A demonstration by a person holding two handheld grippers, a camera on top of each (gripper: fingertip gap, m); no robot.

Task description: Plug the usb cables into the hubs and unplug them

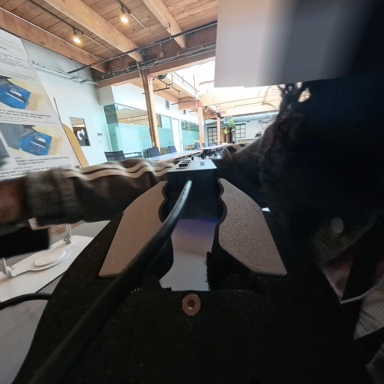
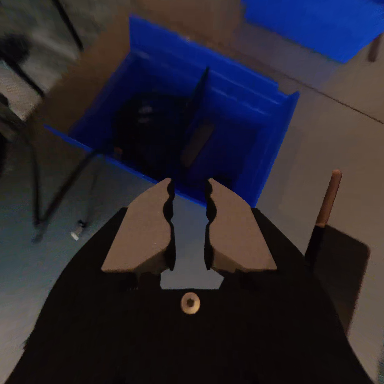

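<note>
In the left wrist view my left gripper [image 1: 192, 184] is shut on a black USB hub [image 1: 192, 172] and holds it up in the air, its row of ports on top. A black cable [image 1: 176, 216] runs from the hub's near end down over the left finger. In the right wrist view my right gripper [image 2: 189, 182] is open and empty, its jaws a small gap apart. It hangs above the near edge of a blue bin [image 2: 239, 116] with a dark divider [image 2: 199, 112]. A pile of black cables [image 2: 147, 128] lies in the bin's left compartment.
A person's striped sleeve [image 1: 83, 187] reaches across behind the hub. An instruction sheet on a white stand [image 1: 31, 124] is at the left. A second blue bin [image 2: 322, 27] stands at the far right. A loose cable with a plug [image 2: 76, 230] lies on the floor by thin black stand legs [image 2: 62, 197]. Left tips to right tips: about 25 centimetres.
</note>
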